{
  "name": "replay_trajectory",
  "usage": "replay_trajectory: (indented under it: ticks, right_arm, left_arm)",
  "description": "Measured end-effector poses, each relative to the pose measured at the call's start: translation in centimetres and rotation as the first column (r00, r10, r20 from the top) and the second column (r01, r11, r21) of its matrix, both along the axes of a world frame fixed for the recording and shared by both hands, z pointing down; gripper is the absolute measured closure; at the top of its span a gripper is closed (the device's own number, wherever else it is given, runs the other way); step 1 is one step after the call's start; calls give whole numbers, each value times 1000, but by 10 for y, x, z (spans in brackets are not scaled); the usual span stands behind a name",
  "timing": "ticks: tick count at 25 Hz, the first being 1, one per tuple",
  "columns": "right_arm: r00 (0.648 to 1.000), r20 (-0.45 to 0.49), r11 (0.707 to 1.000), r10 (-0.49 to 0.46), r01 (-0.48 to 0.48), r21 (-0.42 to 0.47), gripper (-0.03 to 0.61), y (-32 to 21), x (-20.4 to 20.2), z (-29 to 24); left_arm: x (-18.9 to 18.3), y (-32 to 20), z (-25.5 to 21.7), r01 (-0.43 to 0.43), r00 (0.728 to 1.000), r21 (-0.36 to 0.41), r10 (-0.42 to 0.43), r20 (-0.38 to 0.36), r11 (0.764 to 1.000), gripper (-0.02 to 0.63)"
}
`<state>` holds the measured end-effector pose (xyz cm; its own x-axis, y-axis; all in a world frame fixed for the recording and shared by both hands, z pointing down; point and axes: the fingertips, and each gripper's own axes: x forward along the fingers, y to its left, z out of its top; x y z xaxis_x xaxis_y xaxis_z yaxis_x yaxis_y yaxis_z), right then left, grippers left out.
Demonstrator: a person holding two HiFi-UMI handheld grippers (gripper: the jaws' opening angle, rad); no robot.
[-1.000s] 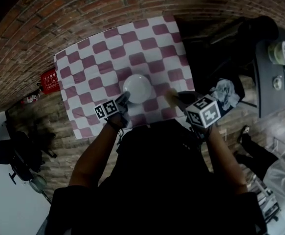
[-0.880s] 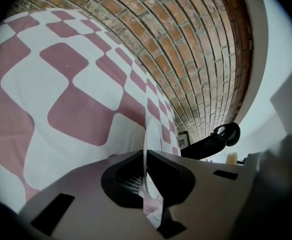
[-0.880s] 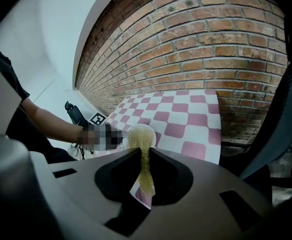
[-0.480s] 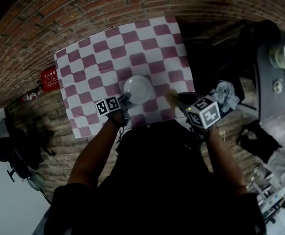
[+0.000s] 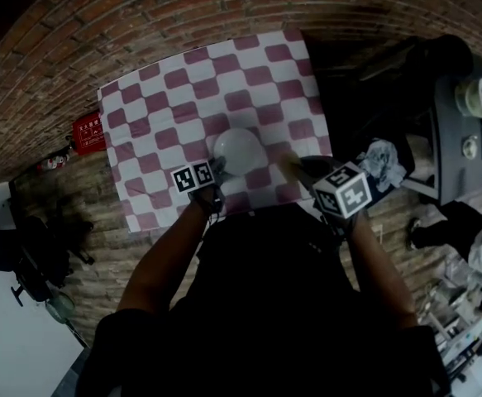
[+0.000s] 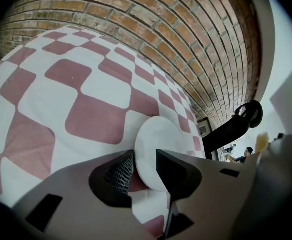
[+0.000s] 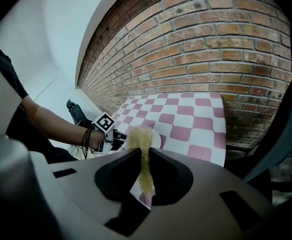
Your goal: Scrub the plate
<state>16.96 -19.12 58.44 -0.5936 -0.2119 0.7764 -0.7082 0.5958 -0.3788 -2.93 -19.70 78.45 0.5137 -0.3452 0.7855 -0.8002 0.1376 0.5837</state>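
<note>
One plate (image 6: pixel 158 149) lies between the fingers of our left gripper (image 6: pixel 144 166), just opened and released. Our right gripper (image 7: pixel 144 156) clenches one yellow scourer (image 7: pixel 140 136).

1. A pink-and-white checked cloth (image 5: pixel 174 98) covers the bench (image 5: pixel 116 184) from edge to edge.
2. A brick wall (image 5: pixel 141 15) stands behind the bench's far edge.
3. A red box (image 5: pixel 88 132) with white print sits beside the bench's left edge.
4. A black wheeled frame (image 5: pixel 17 259) stands well off the near left corner.
5. Off the right edge, a second, dark bench (image 5: pixel 455 160) carries a pale roll (image 5: pixel 474 96).
6. A person (image 6: pixel 247 153) stands far off.
</note>
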Motion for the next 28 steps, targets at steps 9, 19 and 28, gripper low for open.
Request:
replay_trajectory:
  ticks: [9, 19, 28]
  right_arm:
    - [1000, 16, 998, -26, 25, 53, 531, 13, -40, -10]
    - [999, 21, 989, -46, 42, 145, 531, 52, -106, -31]
    - [999, 44, 971, -1, -10, 238, 531, 110, -152, -43]
  left_arm:
    - [-29, 6, -38, -4, 1000, 84, 4, -6, 996, 479]
    - [-64, 26, -123, -142, 990, 326, 128, 62, 935, 604]
    - [-104, 90, -197, -332, 942, 538, 244, 229, 775, 604]
